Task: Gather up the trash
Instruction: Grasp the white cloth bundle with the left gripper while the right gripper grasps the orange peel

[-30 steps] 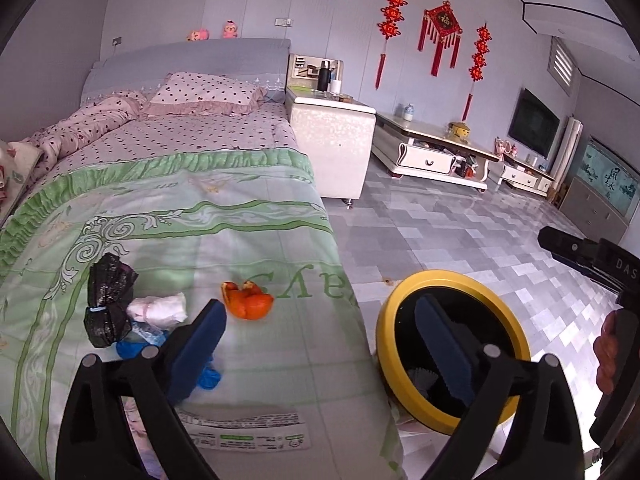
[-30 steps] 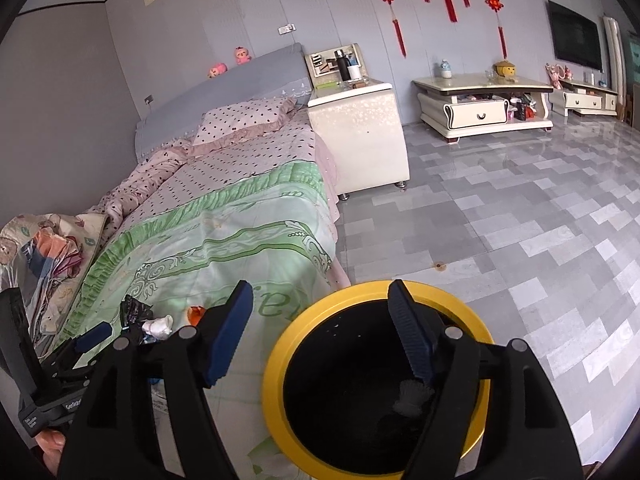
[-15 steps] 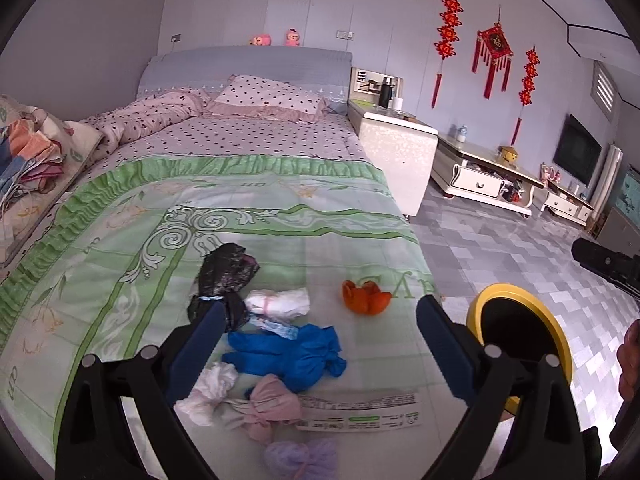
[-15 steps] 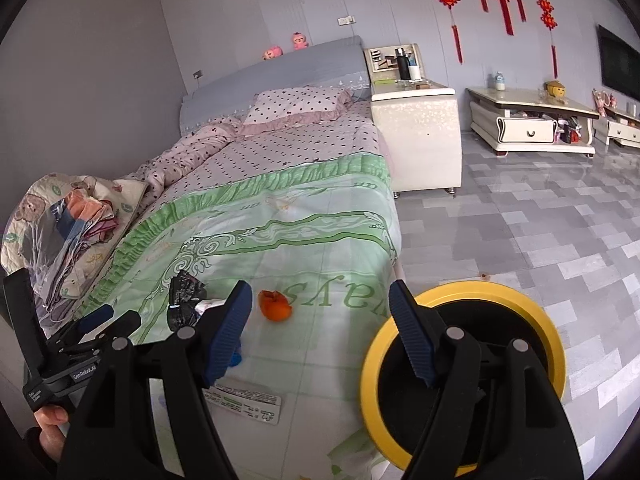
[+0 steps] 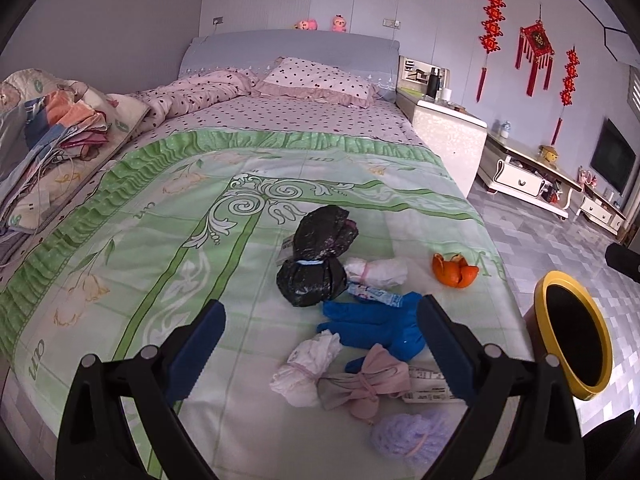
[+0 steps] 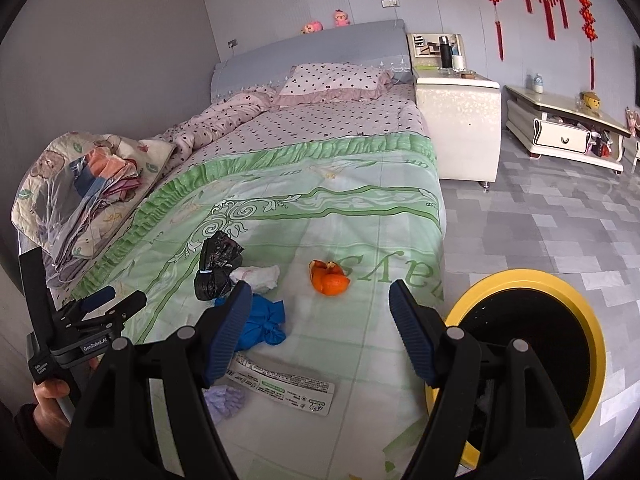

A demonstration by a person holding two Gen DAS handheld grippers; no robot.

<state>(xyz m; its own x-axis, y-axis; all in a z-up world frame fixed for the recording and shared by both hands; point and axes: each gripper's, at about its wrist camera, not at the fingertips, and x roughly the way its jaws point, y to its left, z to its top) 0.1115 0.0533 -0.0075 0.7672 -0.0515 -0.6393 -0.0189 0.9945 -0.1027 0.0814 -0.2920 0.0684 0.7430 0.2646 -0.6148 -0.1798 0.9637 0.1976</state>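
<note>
Both grippers swung from bin to trash
Left gripper (image 5: 320, 344) and right gripper (image 6: 320, 320), jaws apart and empty, are now aimed at the littered bed (image 5: 168, 208); picking can begin.

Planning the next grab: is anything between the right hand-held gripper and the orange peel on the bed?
Nothing visible. The right hand-held gripper is open and empty, and only bare green patterned bedspread lies between it and the orange peel.

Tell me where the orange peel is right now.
The orange peel lies on the green bedspread near the bed's right edge in both wrist views, right of the white bundle and apart from it, with the yellow-rimmed bin on the floor beyond.
</note>
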